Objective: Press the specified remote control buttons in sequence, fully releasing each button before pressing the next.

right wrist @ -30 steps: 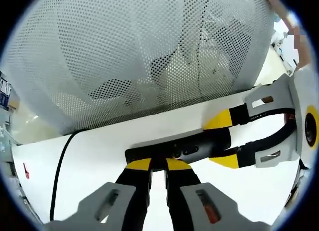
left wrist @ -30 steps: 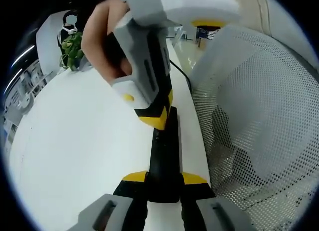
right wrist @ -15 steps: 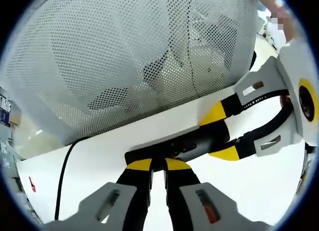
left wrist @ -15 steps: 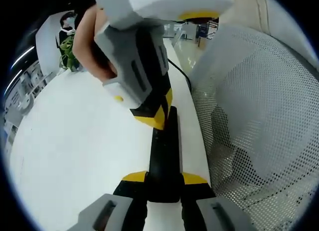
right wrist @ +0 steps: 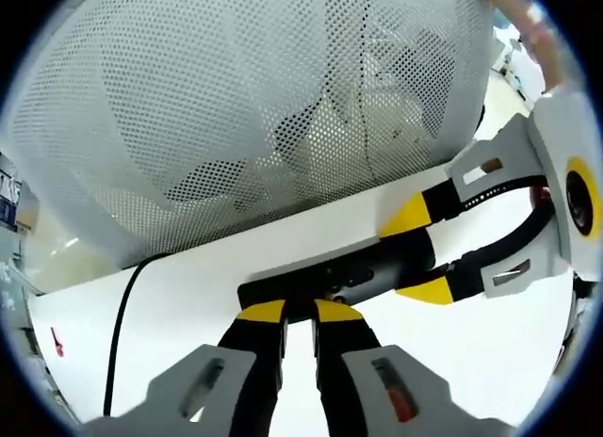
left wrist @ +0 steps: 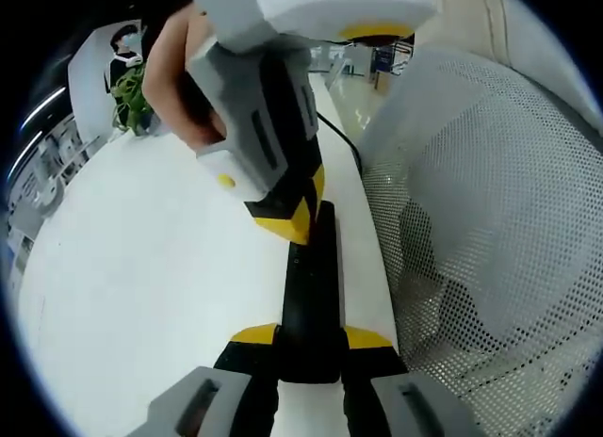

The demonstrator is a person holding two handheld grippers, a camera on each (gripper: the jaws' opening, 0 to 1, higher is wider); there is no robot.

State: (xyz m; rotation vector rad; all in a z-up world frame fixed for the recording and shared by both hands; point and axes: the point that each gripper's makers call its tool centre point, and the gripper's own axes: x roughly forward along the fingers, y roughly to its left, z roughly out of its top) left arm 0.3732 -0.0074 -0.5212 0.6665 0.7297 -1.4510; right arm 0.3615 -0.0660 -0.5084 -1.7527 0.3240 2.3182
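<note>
Left gripper view, nearest item: left gripper (left wrist: 309, 338), yellow-tipped jaws closed on the near end of a black remote control (left wrist: 310, 296), one jaw on each long side. The remote lies flat on the white table (left wrist: 141, 296) and runs straight away from the camera.

Next: right gripper (left wrist: 287, 225), coming in from above with its yellow-and-black tips down on the far half of the remote. Whether the tips touch a button cannot be told here. A hand (left wrist: 174, 74) holds its grey body.

Beside the remote, to the right: white perforated mesh chair back (left wrist: 490, 230), close against the table edge. A black cable (left wrist: 341, 140) runs along the table past the far end of the remote.

Far: green plant (left wrist: 132, 93) at the table's far left, office fittings behind, blurred.

Right gripper view, nearest item: right gripper (right wrist: 299, 313), jaws nearly together with a narrow slit between them, tips resting on the near edge of the remote control (right wrist: 339, 277), which lies crosswise. Left gripper (right wrist: 419, 253) enters from the right and clamps the remote's right end. Behind: cable (right wrist: 122, 315), table (right wrist: 188, 277), then the mesh chair back (right wrist: 254, 107) with pale objects showing through it.
</note>
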